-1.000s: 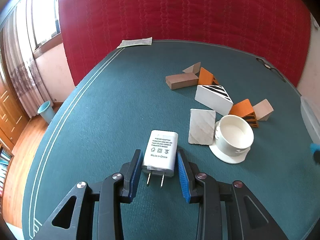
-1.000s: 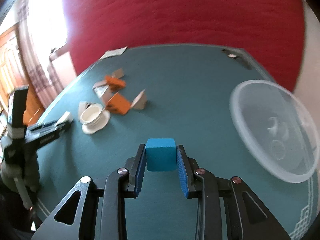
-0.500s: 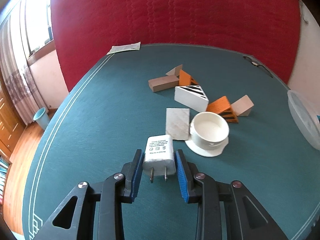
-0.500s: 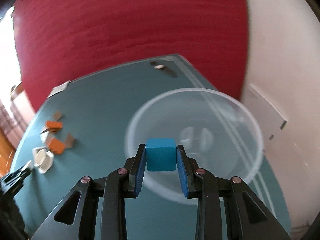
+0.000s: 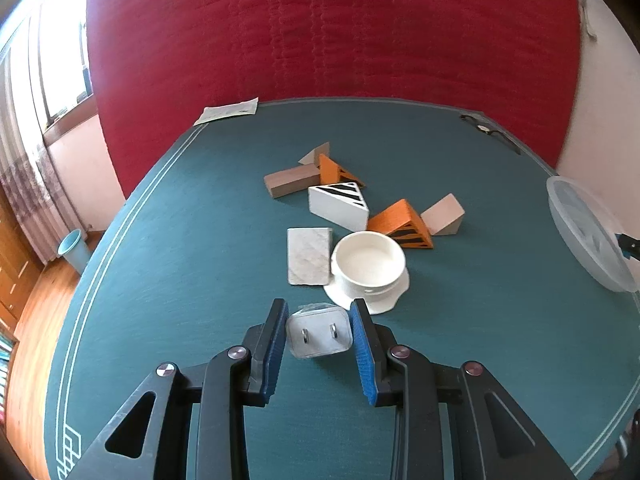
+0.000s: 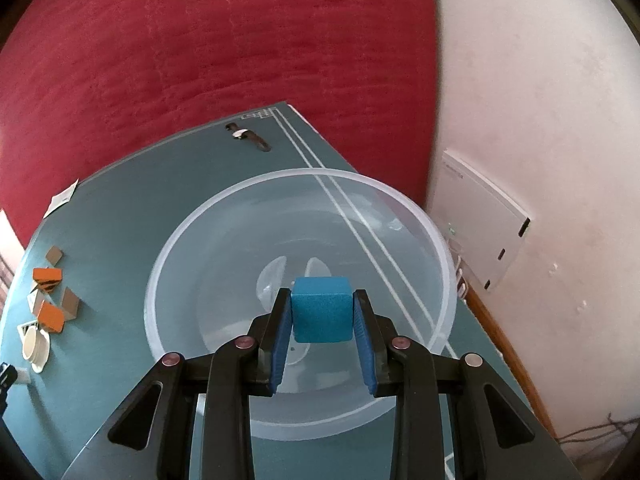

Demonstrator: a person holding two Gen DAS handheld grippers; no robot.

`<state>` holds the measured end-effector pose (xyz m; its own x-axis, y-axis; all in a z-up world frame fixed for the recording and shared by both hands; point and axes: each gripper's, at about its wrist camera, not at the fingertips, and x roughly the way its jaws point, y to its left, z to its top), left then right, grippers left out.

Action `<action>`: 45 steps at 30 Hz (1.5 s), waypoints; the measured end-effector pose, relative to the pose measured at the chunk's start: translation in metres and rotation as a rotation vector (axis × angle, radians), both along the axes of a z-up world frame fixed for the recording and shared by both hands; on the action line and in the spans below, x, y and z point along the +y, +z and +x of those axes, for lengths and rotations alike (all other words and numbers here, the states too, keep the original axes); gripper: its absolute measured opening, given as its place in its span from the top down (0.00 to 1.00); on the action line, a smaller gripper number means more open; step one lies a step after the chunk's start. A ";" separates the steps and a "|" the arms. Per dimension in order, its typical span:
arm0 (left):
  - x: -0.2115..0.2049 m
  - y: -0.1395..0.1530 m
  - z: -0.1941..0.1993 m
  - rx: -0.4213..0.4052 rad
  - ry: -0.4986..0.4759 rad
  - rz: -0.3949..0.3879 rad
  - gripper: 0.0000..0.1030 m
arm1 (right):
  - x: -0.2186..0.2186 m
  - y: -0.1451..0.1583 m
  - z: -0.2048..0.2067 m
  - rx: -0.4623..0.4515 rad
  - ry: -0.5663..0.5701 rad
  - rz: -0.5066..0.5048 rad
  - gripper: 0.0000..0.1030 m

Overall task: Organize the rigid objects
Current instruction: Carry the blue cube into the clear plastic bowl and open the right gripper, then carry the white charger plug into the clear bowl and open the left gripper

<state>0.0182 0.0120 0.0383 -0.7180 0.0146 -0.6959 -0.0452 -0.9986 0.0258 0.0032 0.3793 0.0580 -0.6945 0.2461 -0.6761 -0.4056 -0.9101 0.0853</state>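
L gripper (image 5: 320,334) clamps charger (image 5: 319,336) – now lifted; R gripper (image 6: 322,314) clamps cube (image 6: 322,309), now over bowl (image 6: 436,236).

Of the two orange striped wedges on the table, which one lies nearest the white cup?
The right-hand orange wedge, lying just behind the white cup beside a grey wedge; the other orange wedge sits farther back by the brown block.

Your green bench (image 5: 168,248) is carrying scattered wedge blocks (image 5: 404,224), a white cup (image 5: 370,260), a grey tile (image 5: 309,256), and a clear bowl (image 6: 224,224).
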 end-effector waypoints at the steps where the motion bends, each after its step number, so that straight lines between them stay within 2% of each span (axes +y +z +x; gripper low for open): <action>1: 0.002 0.000 0.000 0.000 -0.003 0.000 0.67 | 0.002 -0.001 -0.001 -0.002 -0.008 -0.006 0.69; 9: 0.025 0.008 0.001 0.017 -0.044 -0.008 0.67 | 0.005 -0.003 0.004 0.001 -0.028 -0.020 0.69; 19: 0.071 0.030 0.003 0.081 -0.140 -0.037 0.68 | 0.009 -0.006 0.002 0.031 -0.038 -0.011 0.69; 25: 0.068 0.030 0.002 0.066 -0.127 -0.024 0.68 | 0.011 -0.011 0.006 0.043 -0.031 0.008 0.69; 28: 0.056 0.021 -0.001 0.029 -0.105 -0.017 0.57 | 0.012 -0.017 0.008 0.042 -0.029 0.010 0.69; 30: 0.052 0.018 0.000 0.036 -0.089 -0.028 0.43 | 0.012 -0.018 0.009 0.042 -0.024 0.011 0.68; 36: 0.044 0.007 0.000 0.003 -0.084 -0.023 0.37 | 0.009 -0.016 0.014 0.061 -0.017 0.013 0.67; 39: 0.041 0.000 0.001 -0.013 -0.077 -0.030 0.32 | 0.005 -0.017 0.015 0.066 -0.009 0.020 0.61; 45: 0.036 -0.010 -0.002 -0.025 -0.050 -0.045 0.30 | -0.001 -0.019 0.018 0.062 0.008 0.027 0.60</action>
